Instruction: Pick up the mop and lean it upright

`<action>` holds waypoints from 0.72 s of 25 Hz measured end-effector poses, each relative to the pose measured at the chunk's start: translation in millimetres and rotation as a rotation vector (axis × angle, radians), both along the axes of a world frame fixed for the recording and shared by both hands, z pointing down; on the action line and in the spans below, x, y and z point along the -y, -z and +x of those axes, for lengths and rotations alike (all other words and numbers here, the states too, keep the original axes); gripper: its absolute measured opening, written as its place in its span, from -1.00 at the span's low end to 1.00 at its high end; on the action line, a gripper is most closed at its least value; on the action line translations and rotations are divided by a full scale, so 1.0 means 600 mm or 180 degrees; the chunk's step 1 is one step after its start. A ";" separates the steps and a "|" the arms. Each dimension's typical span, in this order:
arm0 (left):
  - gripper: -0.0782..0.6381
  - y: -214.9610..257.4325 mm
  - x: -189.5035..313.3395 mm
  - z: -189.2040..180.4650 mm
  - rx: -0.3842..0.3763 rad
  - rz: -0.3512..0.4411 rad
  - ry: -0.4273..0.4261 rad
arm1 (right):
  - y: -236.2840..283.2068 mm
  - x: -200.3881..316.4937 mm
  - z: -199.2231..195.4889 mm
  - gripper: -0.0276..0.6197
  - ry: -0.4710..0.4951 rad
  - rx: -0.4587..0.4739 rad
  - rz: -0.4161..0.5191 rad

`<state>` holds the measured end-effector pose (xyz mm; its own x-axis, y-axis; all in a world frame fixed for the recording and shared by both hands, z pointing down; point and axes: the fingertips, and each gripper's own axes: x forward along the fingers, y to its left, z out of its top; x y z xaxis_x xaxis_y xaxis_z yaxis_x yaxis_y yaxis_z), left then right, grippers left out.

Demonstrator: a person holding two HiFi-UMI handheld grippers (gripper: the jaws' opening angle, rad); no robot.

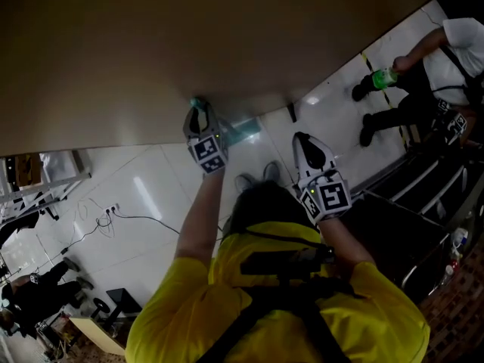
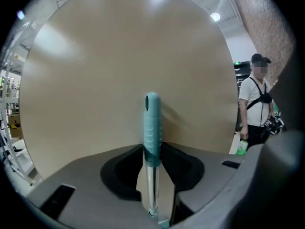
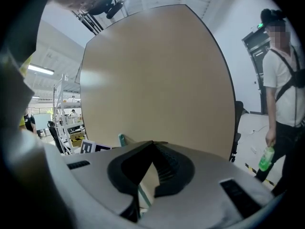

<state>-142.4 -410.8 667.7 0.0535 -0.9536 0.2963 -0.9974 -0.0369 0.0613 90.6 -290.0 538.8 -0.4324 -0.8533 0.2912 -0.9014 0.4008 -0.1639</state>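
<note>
Mop handle (image 2: 152, 128) upright before tan board (image 1: 189, 44), left gripper (image 1: 198, 110) spread around it, right gripper (image 3: 152, 143) pressed together, glossy white floor (image 1: 151, 191)

Panel (image 1: 189, 44): fills the upper half of the head view, with the floor (image 1: 159, 195) below and right of it. Mop (image 2: 152, 128): upright at frame centre in the left gripper view, in front of the panel, its handle between the parted jaws of the left gripper (image 1: 200, 116); the right gripper (image 1: 304, 146) is right of it, apart from the mop. On the floor: a bystander (image 1: 446, 59) at upper right with a bottle (image 1: 384, 76) at hand, a cable (image 1: 110, 214) at middle left, shelving (image 1: 45, 176) at the left edge, another person (image 1: 30, 293) at lower left.
</note>
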 end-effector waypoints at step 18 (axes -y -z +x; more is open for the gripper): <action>-0.50 0.234 -0.177 0.051 -0.0121 0.0567 -0.0793 | 0.034 0.009 0.072 -0.90 -0.0358 0.0113 0.0199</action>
<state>-111.7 -304.9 527.4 0.3000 -0.9465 0.1190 -0.9534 -0.2936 0.0690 134.1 -295.7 518.1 -0.3421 -0.9130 0.2221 -0.9353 0.3081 -0.1742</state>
